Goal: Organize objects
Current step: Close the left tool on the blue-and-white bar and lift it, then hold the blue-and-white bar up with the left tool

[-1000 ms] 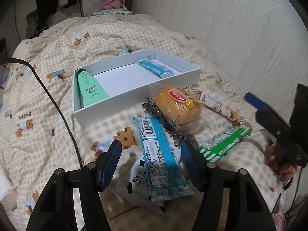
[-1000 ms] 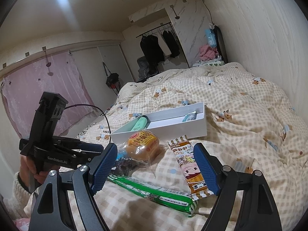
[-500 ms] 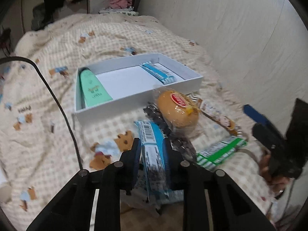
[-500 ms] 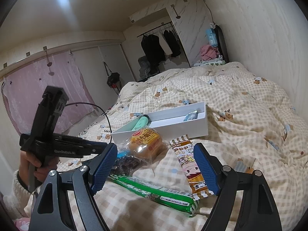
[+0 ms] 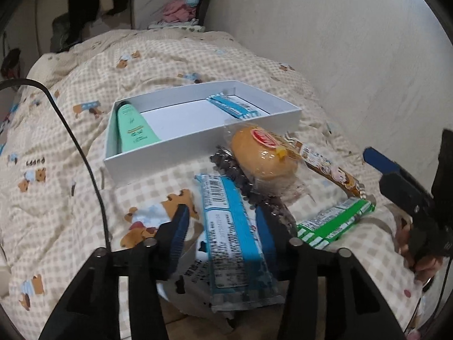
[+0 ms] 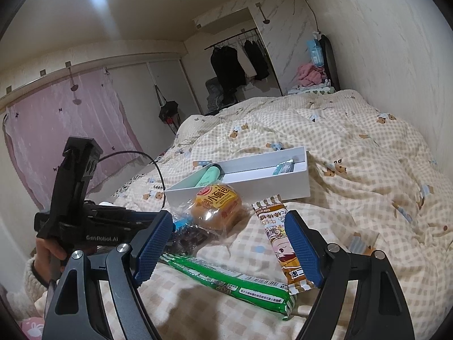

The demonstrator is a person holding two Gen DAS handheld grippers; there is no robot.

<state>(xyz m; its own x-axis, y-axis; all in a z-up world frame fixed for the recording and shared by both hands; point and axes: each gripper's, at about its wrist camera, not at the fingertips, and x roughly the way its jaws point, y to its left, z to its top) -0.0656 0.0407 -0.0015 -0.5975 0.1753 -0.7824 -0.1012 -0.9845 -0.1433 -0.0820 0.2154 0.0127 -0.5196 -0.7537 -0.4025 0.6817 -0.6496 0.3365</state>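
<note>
Left gripper [image 5: 223,226]: jaws opening, long light-blue foil snack packet [image 5: 236,238] lying between them. Left pad stands clear of the packet; right pad is close against its edge, contact not resolvable. Packet rests on a white crinkled pouch [image 5: 192,272] at 6 o'clock in the left wrist view.

White shallow cardboard box [image 5: 158,160] at 11 o'clock from the packet, on the checked bear-print quilt [image 5: 70,141]. Inside: mint-green smooth plastic tube [image 5: 134,131] at the left wall, small blue wrapper [image 5: 232,107] at the far right.

Clear-film round bun [image 5: 264,157] at 1 o'clock, overlapping a dark glossy bag [image 5: 235,170]. Brown cartoon-print stick wrapper [image 6: 280,243] and green flat foil pack [image 6: 229,276] lie between the jaws of the right gripper [image 6: 229,245], which are spread wide with nothing held.

Risks, judged:
- Slick foil on a slick pouch: a shallow re-grip could slide off or drag the pouch along.
- Soft quilt gives under pressure; pads may sink and pinch fabric.
- The black cable [image 5: 82,153] near the box's left side could snag.
</note>
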